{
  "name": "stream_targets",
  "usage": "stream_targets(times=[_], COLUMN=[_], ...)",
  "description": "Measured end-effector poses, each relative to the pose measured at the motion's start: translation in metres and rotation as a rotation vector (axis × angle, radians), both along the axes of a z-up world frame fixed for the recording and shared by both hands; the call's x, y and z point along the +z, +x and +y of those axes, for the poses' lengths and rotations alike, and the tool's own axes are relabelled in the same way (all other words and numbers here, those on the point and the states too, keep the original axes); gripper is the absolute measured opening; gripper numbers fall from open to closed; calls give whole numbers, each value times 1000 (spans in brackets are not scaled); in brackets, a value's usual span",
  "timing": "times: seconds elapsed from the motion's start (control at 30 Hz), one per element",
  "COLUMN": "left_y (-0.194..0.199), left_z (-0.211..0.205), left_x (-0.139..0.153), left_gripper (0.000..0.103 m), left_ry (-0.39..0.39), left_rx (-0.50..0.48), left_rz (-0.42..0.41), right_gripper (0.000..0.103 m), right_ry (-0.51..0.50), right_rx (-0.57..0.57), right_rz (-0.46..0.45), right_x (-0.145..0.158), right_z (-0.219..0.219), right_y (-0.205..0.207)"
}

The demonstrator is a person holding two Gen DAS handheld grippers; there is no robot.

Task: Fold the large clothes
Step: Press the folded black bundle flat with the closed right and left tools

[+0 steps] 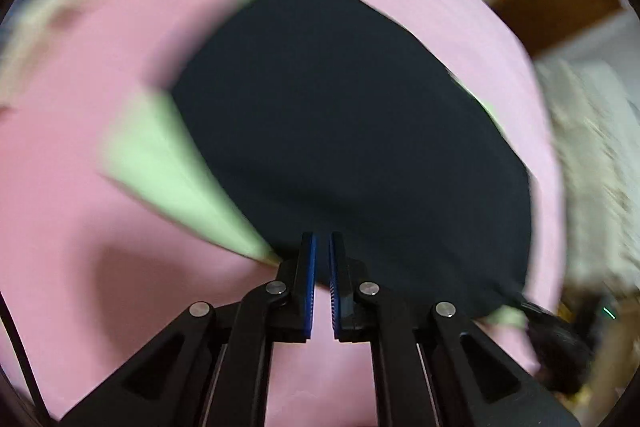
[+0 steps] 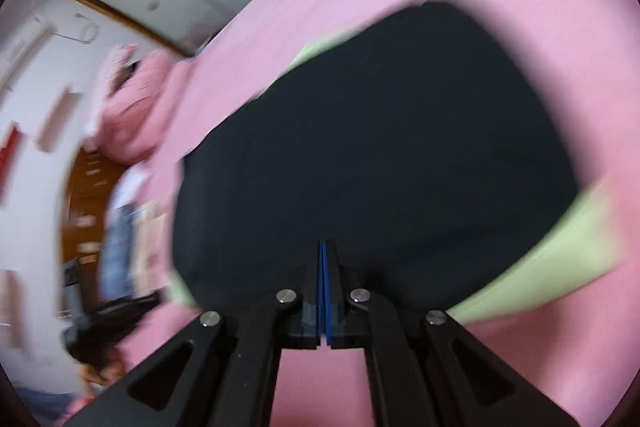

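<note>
Garment [image 1: 344,131]: dark navy, pale green sleeves, spread on pink sheet [image 1: 60,227].
Left gripper [image 1: 322,247]: clenched on garment's near hem.
Right gripper [image 2: 322,251]: clenched on the hem too.

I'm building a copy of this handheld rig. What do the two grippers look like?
Both match: the left gripper and right gripper have matte black linkage arms joined by round silver pins, with triangular cutouts lower down. Each flat black finger carries a ribbed blue pad.

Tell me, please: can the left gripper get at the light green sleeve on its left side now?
Probably yes. The left gripper is at the dark garment's near edge, and the light green sleeve lies uncovered beside it on the pink sheet.
</note>
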State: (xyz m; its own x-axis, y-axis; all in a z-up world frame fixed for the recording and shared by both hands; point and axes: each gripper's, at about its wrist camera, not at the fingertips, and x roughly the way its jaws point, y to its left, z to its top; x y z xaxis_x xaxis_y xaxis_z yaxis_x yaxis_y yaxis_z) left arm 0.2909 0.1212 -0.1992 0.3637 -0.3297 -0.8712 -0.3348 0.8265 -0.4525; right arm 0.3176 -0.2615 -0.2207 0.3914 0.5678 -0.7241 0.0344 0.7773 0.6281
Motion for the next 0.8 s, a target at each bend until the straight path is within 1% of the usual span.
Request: stream_targets(times=[0.03,0.1,0.13,0.17,0.2,0.27,0.33,0.4,0.43,0.47,0.57,0.6,0.67,0.73,0.8], left_y=[5,18,25,35,45,59,72,80,87,95,116,131,148,161,166], left_z=[-13,-35,-44,-42,-43,-38,-33,-27,-22,-15,-5,1,7,6,2], left_x=[-6,-24,-34,-38,-42,-45,-46,-50,-53,-54,-65,-68,-72,-78,-84], left_gripper=[3,3,3,3,3,3,3,3,3,3,3,3,2,1,1], left_ry=[-39,-110,-135,-149,-159,-164,-171,-208,-228,-241,-240,-242,-212,-190,-165], left_rx=[-28,-84,-106,-114,-127,-150,-144,-105,-85,-56,28,51,89,76,49], left_rz=[7,39,57,59,52,16,-11,-38,-50,-71,-106,-115,-147,-182,-216], right_gripper=[0,0,0,0,0,0,0,0,0,0,0,0,0,0,0], right_ry=[50,67,58,52,75,119,132,163,176,192,185,180,177,178,168], right_rx=[41,106,129,148,150,134,117,80,67,49,32,30,21,28,73], right_rz=[31,48,53,66,83,91,78,51,39,26,10,1,-9,-17,-50], right_x=[-11,-23,-28,-33,-41,-49,-56,-61,-62,-63,-69,-71,-73,-76,-78], right_z=[19,49,59,69,75,71,71,65,60,58,61,61,56,58,60], right_y=[0,2,5,10,14,16,29,50,49,59,100,118,130,153,172])
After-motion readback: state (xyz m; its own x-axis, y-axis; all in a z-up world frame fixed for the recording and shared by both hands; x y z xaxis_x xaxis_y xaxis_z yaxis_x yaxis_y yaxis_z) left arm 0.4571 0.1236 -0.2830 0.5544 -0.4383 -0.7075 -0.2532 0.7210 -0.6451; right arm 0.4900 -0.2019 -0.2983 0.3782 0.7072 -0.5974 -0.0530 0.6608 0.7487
